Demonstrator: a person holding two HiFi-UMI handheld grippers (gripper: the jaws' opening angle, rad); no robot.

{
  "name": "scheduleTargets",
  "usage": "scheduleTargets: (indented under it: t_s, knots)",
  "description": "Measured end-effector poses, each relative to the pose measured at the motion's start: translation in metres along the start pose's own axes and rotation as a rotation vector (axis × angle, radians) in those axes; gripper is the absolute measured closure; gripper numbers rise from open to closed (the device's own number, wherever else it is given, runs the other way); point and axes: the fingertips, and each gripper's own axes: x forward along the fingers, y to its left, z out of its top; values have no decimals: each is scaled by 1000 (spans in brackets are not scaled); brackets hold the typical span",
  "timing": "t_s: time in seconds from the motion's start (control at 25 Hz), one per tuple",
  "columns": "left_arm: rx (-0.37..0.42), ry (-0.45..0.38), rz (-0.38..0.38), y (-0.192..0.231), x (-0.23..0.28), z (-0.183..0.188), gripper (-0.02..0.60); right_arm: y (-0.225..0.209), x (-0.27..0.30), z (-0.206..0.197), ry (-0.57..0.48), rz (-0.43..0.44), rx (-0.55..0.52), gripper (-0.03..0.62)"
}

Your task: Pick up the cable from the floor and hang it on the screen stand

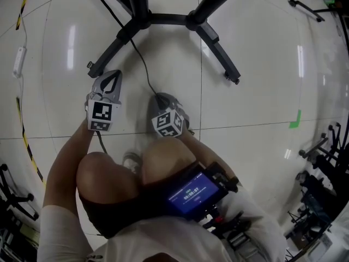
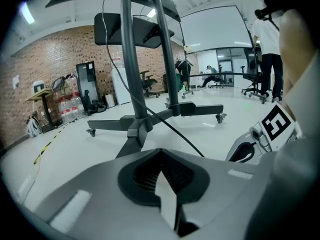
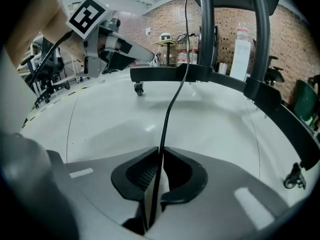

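Note:
A thin black cable [image 1: 143, 64] runs from the black screen stand [image 1: 163, 19] across the white floor to my right gripper [image 1: 162, 98]. In the right gripper view the cable [image 3: 172, 101] enters the tips of the right gripper [image 3: 162, 151], which is shut on it low over the floor. My left gripper [image 1: 113, 74] hovers just to the left, beside the end of a stand leg. It is shut with nothing in it [image 2: 160, 153]. The cable [image 2: 172, 129] passes behind it towards the right gripper [image 2: 245, 151]. The stand's posts [image 2: 132, 84] rise close ahead.
The stand's legs end in casters [image 1: 233, 78]. A white device on a cord [image 1: 19, 60] and yellow-black tape [image 1: 24, 135] lie at the left. A green tape mark [image 1: 295, 120] and dark equipment [image 1: 322, 162] are at the right. The person's knees and a lit screen [image 1: 195, 194] fill the foreground.

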Motion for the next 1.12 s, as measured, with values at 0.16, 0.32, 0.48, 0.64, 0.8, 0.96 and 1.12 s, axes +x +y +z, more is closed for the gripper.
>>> scheduleTargets:
  t_s: [0.16, 0.32, 0.48, 0.64, 0.8, 0.96, 1.12]
  knots:
    - [-9, -18, 18, 9, 2, 6, 580, -5, -5, -2, 7, -19, 5, 559]
    - [7, -40, 7, 4, 7, 17, 580, -16, -19, -9, 19, -53, 6, 560]
    - [46, -68, 1, 2, 12, 36, 580, -32, -42, -15, 20, -92, 22, 560]
    - [68, -111, 18, 9, 21, 67, 580, -61, -68, -16, 16, -160, 54, 562]
    - [78, -142, 42, 18, 27, 95, 580, -84, -94, -11, 12, -207, 73, 562]
    - [86, -160, 64, 28, 28, 118, 580, -100, -111, -16, 47, -253, 42, 562]
    - [82, -145, 70, 31, 15, 139, 580, -110, -142, -16, 60, -262, 79, 563]
